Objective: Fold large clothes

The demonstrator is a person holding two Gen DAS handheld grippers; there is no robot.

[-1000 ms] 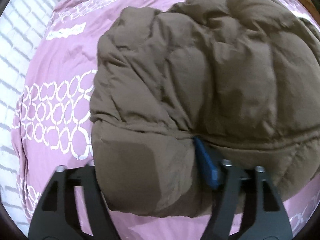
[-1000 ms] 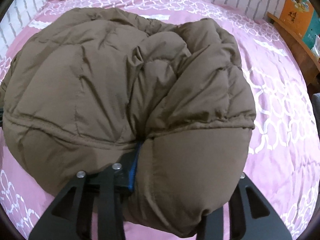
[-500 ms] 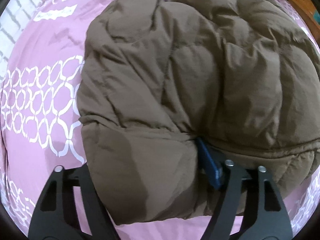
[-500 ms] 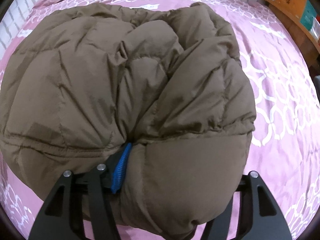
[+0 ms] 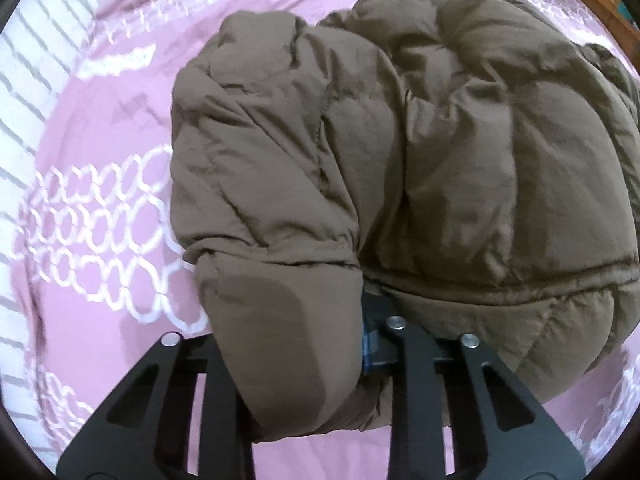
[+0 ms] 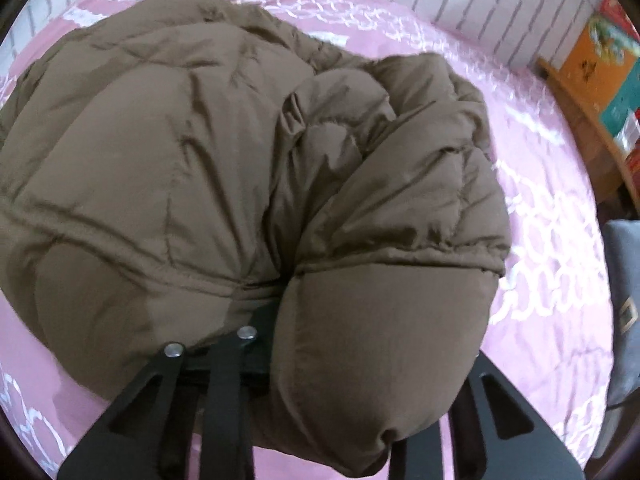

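A pink bedsheet [image 5: 100, 208] with white rings is covering the bed. A white brick wall [image 6: 472, 4] is standing beyond it. Colourful boxes [image 6: 600, 64] are sitting on a wooden shelf [image 6: 588, 128] at far right.

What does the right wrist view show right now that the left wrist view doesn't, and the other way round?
Only the right wrist view shows the orange and teal boxes on the wooden shelf and a grey object at the bed's edge. Only the left wrist view shows a blue pad of the left gripper against the fabric. Both show the brown puffer jacket bunched on the pink patterned bedspread, a padded fold filling each gripper's jaws, the right gripper included, and the white brick wall.
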